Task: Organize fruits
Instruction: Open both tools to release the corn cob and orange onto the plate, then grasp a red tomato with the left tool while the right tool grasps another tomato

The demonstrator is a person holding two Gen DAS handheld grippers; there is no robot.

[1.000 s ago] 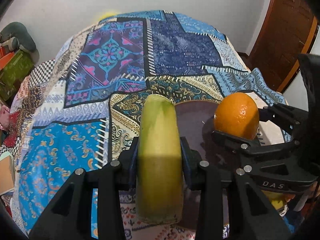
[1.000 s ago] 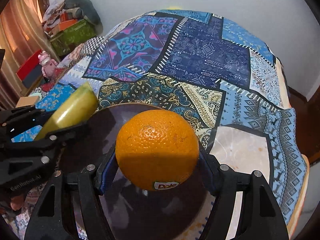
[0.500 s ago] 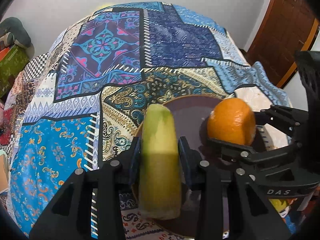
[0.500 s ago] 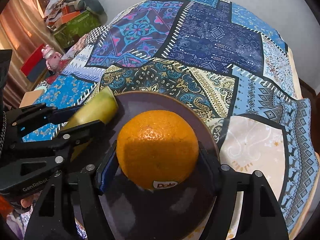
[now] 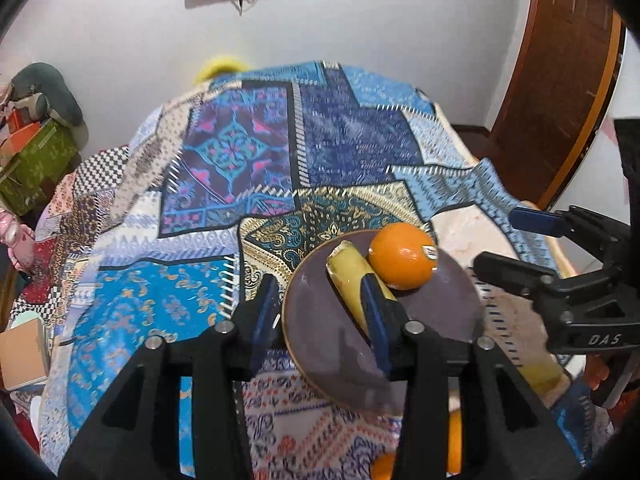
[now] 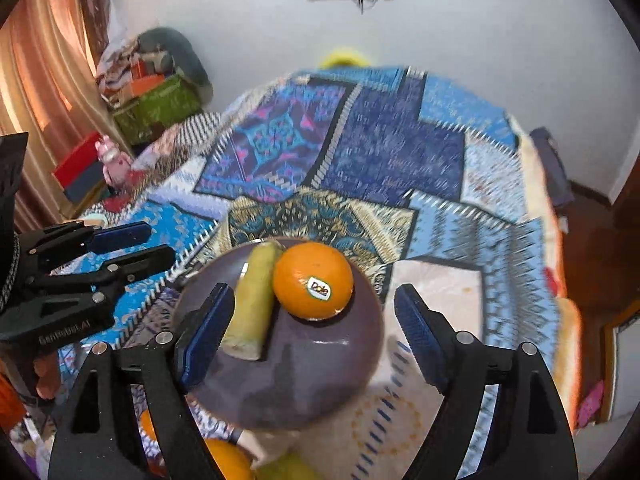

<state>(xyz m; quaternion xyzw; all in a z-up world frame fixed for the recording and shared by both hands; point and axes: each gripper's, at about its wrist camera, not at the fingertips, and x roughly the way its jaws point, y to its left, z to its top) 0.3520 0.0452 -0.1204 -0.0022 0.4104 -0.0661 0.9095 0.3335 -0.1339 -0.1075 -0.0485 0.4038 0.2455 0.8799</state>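
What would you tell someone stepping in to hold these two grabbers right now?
Left gripper: open, empty, above the plate's near left.
Right gripper: open, empty, over the plate's near edge.
Orange and yellow-green fruit lie touching on the dark plate, on the patchwork cloth.
Done: those two plated.
Left: more fruit shows below the plate, partly hidden; probably next.

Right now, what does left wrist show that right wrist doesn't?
Left wrist only: brown wooden door, and the open right gripper from the side.

Right wrist only: orange curtain, the Dole sticker's lettering, and the open left gripper from the side.

Both: round dark plate carrying the yellow-green banana against the round orange, on the blue patchwork cloth.
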